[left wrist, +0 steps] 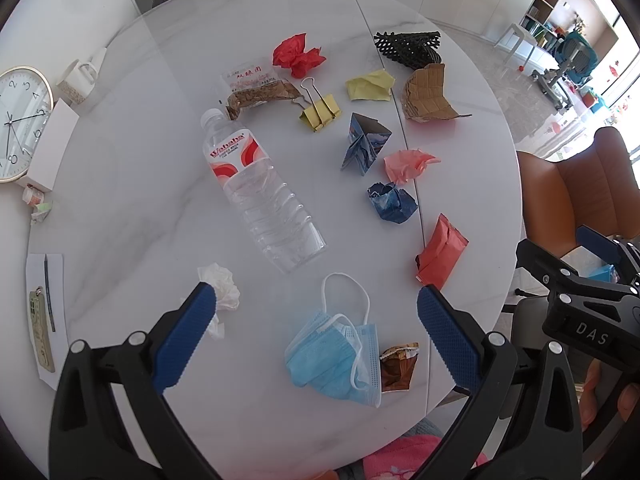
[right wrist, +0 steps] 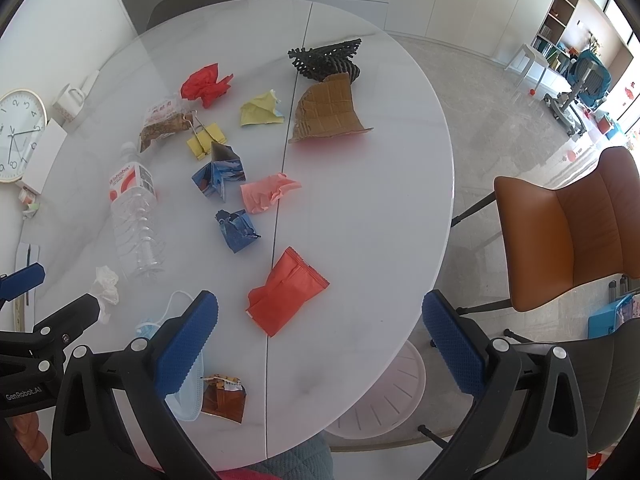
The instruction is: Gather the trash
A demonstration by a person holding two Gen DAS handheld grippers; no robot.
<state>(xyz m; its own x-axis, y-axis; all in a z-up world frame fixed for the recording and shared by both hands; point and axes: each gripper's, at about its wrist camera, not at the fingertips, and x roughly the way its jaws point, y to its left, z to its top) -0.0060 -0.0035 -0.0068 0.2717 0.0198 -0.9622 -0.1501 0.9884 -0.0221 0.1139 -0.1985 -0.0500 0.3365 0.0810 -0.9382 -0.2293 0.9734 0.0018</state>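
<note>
Blue mask [left wrist: 336, 356] lies nearest on cluttered white marble table [left wrist: 140, 208].

My left gripper [left wrist: 316, 312] and right gripper [right wrist: 320, 320] look alike: black plastic arms with silver round screws, fingers faced with blue dimpled pads [left wrist: 188, 336]. One body reads "DAS", the other "GenRobot.AI" (white lettering). Pink clothing [left wrist: 400, 456] shows below.
</note>
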